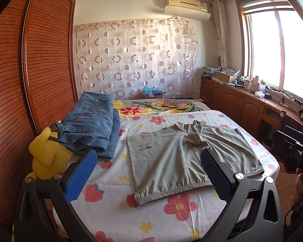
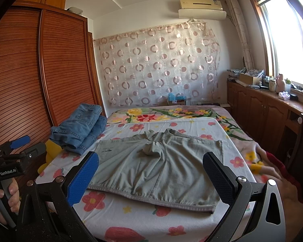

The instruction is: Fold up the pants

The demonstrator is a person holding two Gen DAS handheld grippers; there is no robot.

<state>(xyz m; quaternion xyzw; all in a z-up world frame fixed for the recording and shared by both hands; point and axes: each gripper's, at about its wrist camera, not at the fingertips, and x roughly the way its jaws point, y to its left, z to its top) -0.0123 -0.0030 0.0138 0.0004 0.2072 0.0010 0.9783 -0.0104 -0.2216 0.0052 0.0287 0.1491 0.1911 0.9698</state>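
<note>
A pair of grey-green shorts lies spread flat on the flowered bed sheet, waistband toward me, legs pointing away, crotch bunched in the middle. It also shows in the right wrist view. My left gripper is open and empty, held above the near edge of the bed over the shorts' left half. My right gripper is open and empty, above the waistband. The left gripper shows in the right wrist view at the far left, held by a hand.
Folded blue jeans lie at the bed's left side, partly on a yellow plush toy. A slatted wooden wardrobe stands close on the left. Wooden cabinets with clutter run under the window on the right.
</note>
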